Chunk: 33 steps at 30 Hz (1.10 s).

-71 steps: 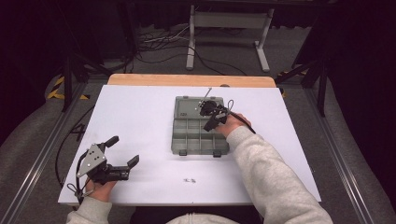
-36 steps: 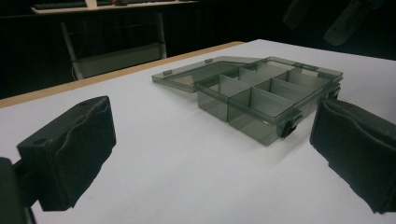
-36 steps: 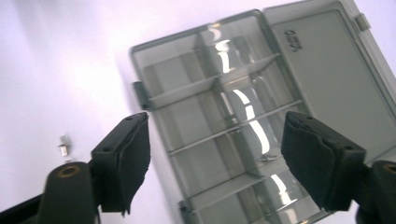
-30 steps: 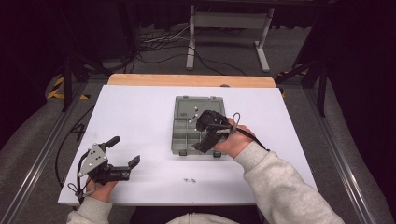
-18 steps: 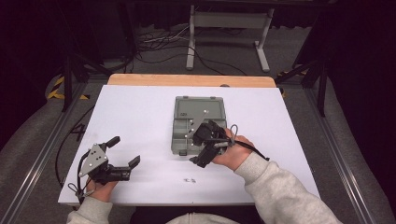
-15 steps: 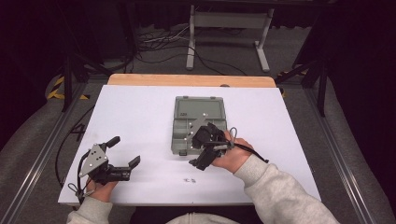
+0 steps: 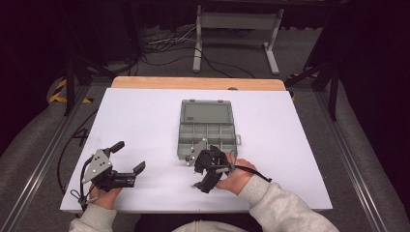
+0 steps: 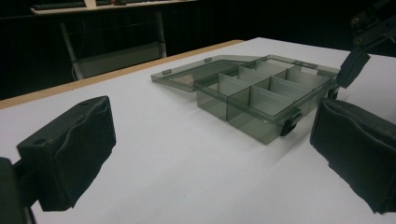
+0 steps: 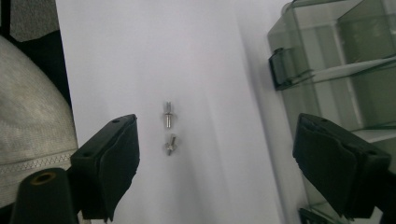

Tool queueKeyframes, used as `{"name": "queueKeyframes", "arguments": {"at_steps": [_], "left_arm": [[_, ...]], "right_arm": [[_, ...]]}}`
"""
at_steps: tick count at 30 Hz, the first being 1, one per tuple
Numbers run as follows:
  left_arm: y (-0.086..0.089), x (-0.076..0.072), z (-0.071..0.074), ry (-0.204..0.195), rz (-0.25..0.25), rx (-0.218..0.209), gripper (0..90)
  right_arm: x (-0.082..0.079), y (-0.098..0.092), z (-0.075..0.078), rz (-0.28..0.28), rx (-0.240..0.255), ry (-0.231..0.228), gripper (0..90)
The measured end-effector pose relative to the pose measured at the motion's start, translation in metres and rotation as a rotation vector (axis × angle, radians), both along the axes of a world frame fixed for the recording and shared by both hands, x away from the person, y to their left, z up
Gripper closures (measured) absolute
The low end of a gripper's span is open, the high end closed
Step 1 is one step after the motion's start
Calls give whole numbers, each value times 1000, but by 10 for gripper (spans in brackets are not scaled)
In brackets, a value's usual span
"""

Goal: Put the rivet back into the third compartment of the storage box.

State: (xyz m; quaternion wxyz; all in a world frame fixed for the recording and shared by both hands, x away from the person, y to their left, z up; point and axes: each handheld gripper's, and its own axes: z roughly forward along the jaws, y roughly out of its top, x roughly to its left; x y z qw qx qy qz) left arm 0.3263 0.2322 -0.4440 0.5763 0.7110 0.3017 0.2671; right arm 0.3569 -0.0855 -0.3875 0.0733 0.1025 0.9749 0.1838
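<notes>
Above two screws (image 9: pixel 168 130), right hand-held gripper (image 7: pixel 199 180), jaws wide, now off the box (image 7: pixel 207 137).

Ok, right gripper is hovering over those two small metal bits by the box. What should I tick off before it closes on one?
1. Right gripper jaws open: ok, both stand wide with nothing between the pads.
2. Screws lie between the jaws: ok, the longer screw and the shorter screw sit on the white table in the gap, nearer one jaw.
3. One screw singled out: not ok, they lie close together.
4. Organizer box lid open: ok, compartments exposed.
5. Box clear of the jaws: cannot tell, its latch is close by.
6. Left gripper out of the way: ok, open, off to the side.
</notes>
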Motion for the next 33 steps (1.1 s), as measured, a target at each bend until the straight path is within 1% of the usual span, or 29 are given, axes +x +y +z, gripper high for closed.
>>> {"name": "queueKeyframes", "arguments": {"at_steps": [4, 8, 9, 12, 13, 16, 18, 19, 21, 25, 28, 30, 31, 32, 33], "left_arm": [[0, 0, 0, 0, 0, 0, 8], [0, 0, 0, 0, -1, 0, 8], [0, 0, 0, 0, 0, 0, 8], [0, 0, 0, -1, -2, 1, 8], [0, 0, 0, 0, -1, 1, 8], [0, 0, 0, 3, -3, 3, 8], [0, 0, 0, 2, -3, 1, 8], [0, 0, 0, 3, -4, 1, 8], [0, 0, 0, 4, -3, 3, 8], [-1, 0, 0, 2, -2, 2, 8], [0, 0, 0, 4, -2, 6, 8], [0, 0, 0, 4, -2, 5, 8], [0, 0, 0, 4, -2, 6, 8], [0, 0, 0, 4, -2, 6, 8], [0, 0, 0, 2, -3, 4, 8]], "right_arm": [[-2, 3, -11, 10, -15, 18, 157], [-3, 5, -17, 18, -25, 32, 171], [-4, 6, -21, 23, -33, 39, 181], [-5, 7, -25, 23, -37, 44, 190], [-5, 7, -28, 31, -44, 51, 201], [-6, 8, -31, 26, -47, 59, 214], [-6, 8, -34, 32, -55, 64, 235], [-8, 9, -36, 28, -61, 76, 251], [-8, 9, -37, 33, -61, 77, 267], [-9, 9, -40, 51, -63, 85, 382], [-10, 10, -39, 51, -61, 95, 510], [-9, 9, -39, 53, -65, 96, 574], [-9, 9, -39, 54, -65, 108, 603], [-9, 9, -39, 54, -65, 108, 603], [-9, 9, -39, 53, -62, 110, 678]]}}
